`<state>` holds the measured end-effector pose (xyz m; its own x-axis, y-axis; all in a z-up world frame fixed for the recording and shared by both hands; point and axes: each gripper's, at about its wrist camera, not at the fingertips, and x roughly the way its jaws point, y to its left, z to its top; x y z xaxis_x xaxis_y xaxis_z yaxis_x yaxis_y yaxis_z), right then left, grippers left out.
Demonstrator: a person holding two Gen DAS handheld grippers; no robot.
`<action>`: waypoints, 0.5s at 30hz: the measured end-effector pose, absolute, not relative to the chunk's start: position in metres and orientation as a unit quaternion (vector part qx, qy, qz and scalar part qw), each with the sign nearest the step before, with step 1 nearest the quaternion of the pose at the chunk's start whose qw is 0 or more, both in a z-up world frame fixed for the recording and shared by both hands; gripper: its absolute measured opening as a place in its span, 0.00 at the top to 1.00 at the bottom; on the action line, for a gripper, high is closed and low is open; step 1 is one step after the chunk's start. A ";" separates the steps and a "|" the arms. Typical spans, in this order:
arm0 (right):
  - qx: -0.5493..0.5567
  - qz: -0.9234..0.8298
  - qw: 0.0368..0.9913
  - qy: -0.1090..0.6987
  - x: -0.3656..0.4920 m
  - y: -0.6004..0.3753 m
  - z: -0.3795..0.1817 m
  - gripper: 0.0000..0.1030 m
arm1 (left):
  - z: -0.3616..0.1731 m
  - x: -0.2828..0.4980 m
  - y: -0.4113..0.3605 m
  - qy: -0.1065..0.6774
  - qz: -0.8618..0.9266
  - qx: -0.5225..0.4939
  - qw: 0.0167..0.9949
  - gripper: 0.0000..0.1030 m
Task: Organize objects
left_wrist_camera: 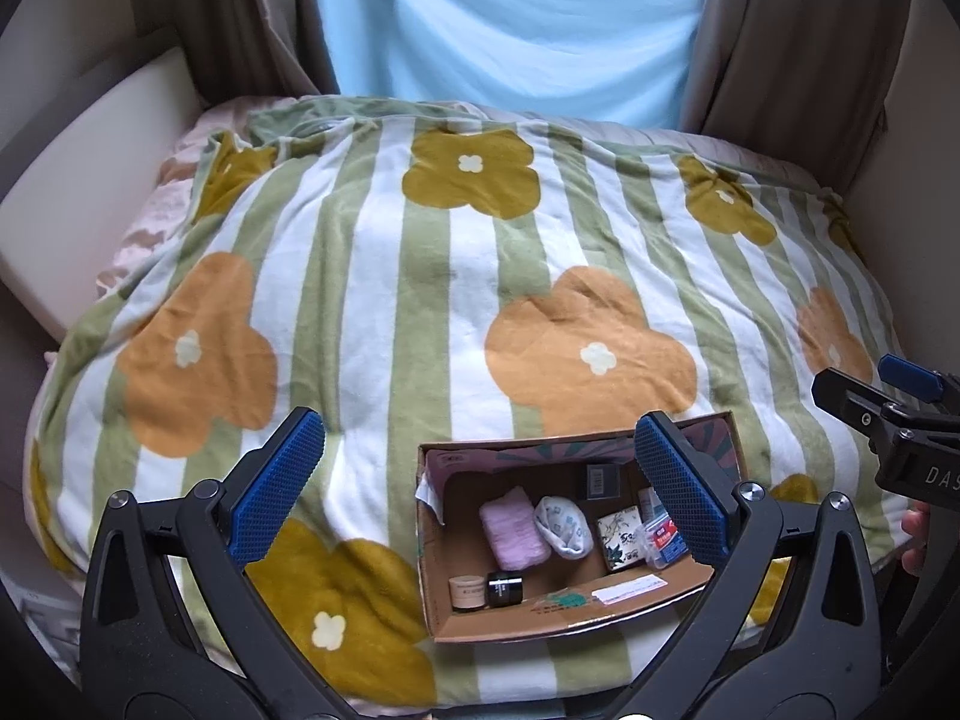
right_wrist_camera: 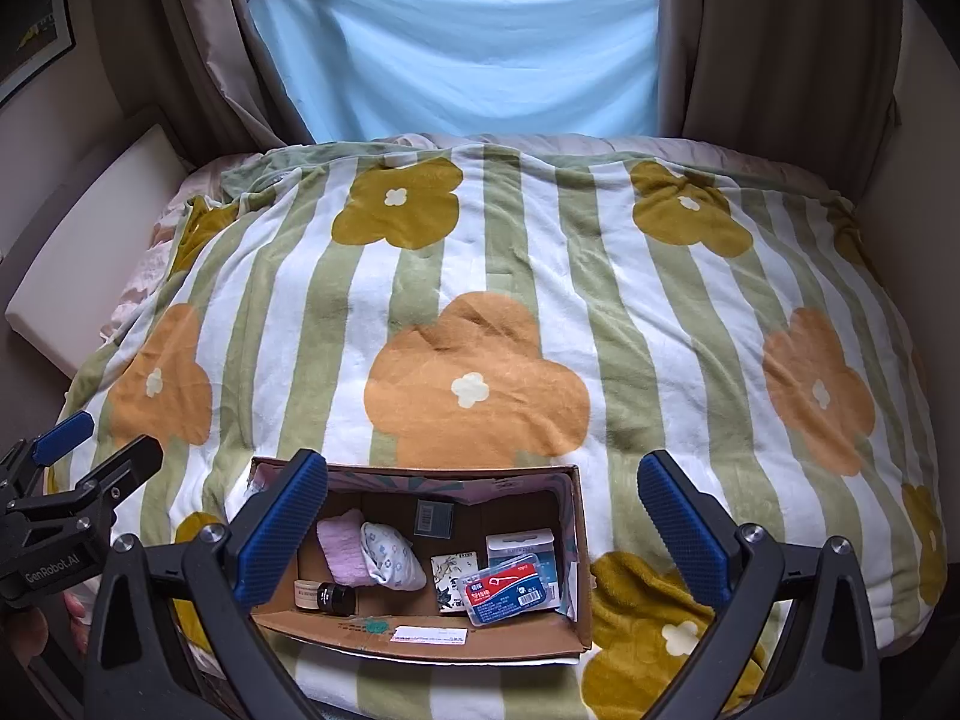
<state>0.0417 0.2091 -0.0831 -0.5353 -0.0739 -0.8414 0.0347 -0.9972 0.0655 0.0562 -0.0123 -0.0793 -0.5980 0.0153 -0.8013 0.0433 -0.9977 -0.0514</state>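
both tongs gape wide and hold nothing. left tongs (left_wrist_camera: 480, 492) hover low in their frame over the box (left_wrist_camera: 432, 540), which sits on the blanket (left_wrist_camera: 372, 300) at lower centre. right tongs (right_wrist_camera: 483, 516) hang over the same box (right_wrist_camera: 579, 540) from the other side. inside lie a pink cloth (right_wrist_camera: 339, 552), a patterned sock (right_wrist_camera: 393, 558), a card pack (right_wrist_camera: 451, 579), a red case (right_wrist_camera: 510, 591), a black jar (right_wrist_camera: 336, 597) touching a cream jar (right_wrist_camera: 306, 594), and a dark packet (right_wrist_camera: 433, 519). blue sheet (right_wrist_camera: 456, 42) covers the window at the top.

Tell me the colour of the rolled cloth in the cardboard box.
Pale pink rolled cloth, clearest in the right wrist view.
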 end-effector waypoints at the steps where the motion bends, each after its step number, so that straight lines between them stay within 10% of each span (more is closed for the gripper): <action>1: 0.481 -0.876 0.031 -0.020 0.041 0.209 -0.083 0.00 | -0.078 0.056 -0.013 0.034 -0.894 0.447 0.011 0.00; 15: 0.482 -0.875 0.027 -0.022 0.033 0.211 -0.081 0.00 | -0.077 0.051 -0.013 0.037 -0.897 0.440 0.022 0.00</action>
